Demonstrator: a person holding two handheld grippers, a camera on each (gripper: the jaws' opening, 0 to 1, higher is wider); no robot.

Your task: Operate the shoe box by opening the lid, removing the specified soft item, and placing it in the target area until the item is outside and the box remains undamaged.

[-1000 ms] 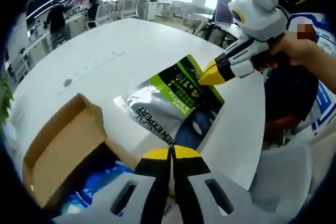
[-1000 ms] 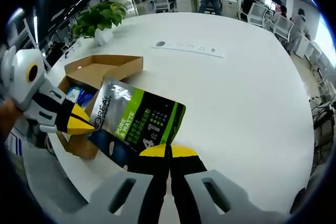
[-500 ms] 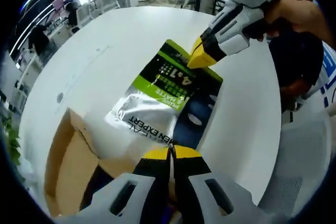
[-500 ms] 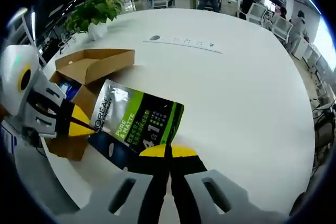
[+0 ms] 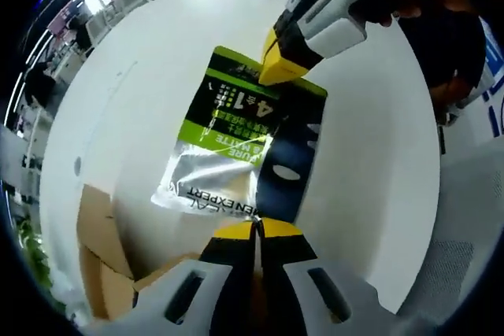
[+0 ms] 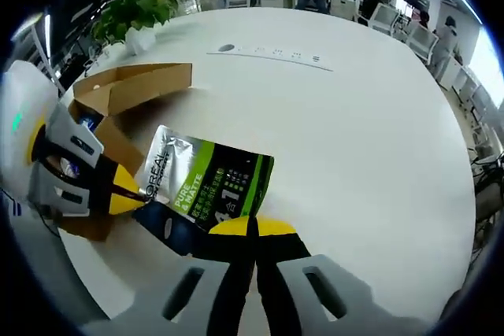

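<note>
One pouch [image 6: 206, 191], two grippers [image 5: 256, 230] holding.

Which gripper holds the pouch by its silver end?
The left gripper: it pinches the silver end of the pouch. The right gripper holds the dark end.

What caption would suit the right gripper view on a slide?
Two hand-held grippers hold a green and silver pouch above a white table, beside the open cardboard box.
</note>
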